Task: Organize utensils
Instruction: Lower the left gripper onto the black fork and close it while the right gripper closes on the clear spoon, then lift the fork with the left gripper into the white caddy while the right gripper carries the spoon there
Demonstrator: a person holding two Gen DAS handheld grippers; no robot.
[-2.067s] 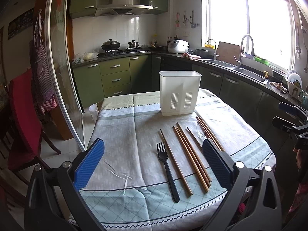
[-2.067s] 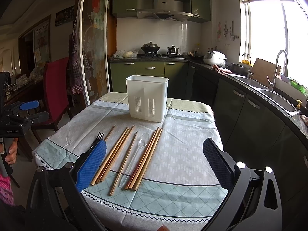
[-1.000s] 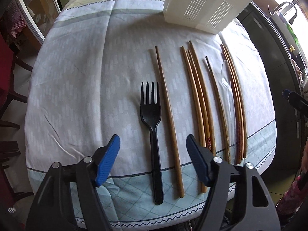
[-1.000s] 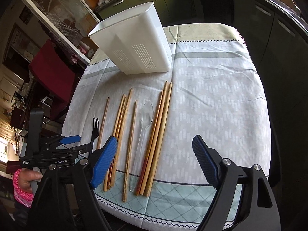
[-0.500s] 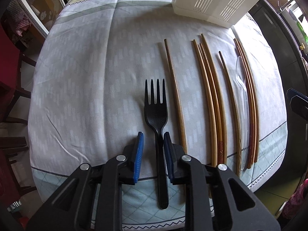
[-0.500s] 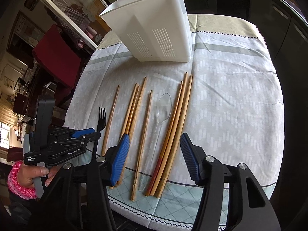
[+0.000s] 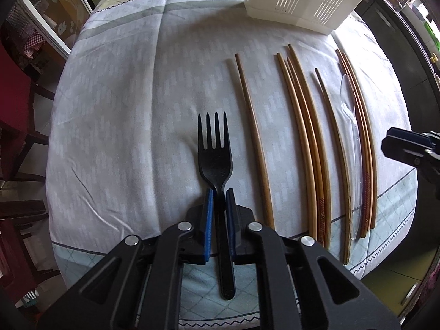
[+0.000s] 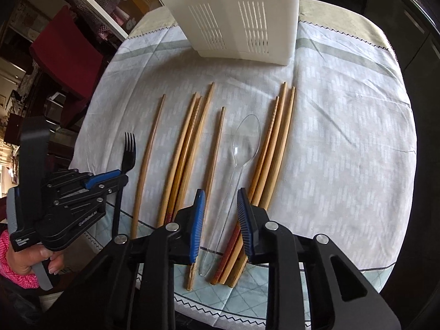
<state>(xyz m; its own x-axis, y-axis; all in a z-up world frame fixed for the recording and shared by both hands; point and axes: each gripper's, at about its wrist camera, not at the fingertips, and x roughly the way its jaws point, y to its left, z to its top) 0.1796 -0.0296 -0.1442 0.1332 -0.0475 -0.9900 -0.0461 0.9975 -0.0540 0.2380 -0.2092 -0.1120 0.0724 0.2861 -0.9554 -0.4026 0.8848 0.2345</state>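
A black plastic fork (image 7: 215, 148) lies on the tablecloth, tines pointing away. My left gripper (image 7: 219, 200) points straight down and is shut on the fork's handle just below its head; the right wrist view shows the same left gripper (image 8: 110, 178) on the fork (image 8: 128, 151). A clear plastic spoon (image 8: 246, 140) lies among several wooden chopsticks (image 8: 187, 151). My right gripper (image 8: 221, 195) straddles the spoon's thin handle, its jaws closing, with a gap still on both sides. A white slotted utensil holder (image 8: 233, 13) stands at the far side of the table.
The chopsticks (image 7: 302, 137) lie in loose rows parallel to the fork and close beside the spoon. A person's hand (image 8: 33, 258) holds the left gripper's handle. A red chair (image 8: 66, 52) stands left of the table. The table's near edge (image 8: 247, 302) lies just below the grippers.
Both grippers came down close over the table. The left jaws closed onto the fork's handle. The right jaws narrowed around the spoon's handle and shifted over it.
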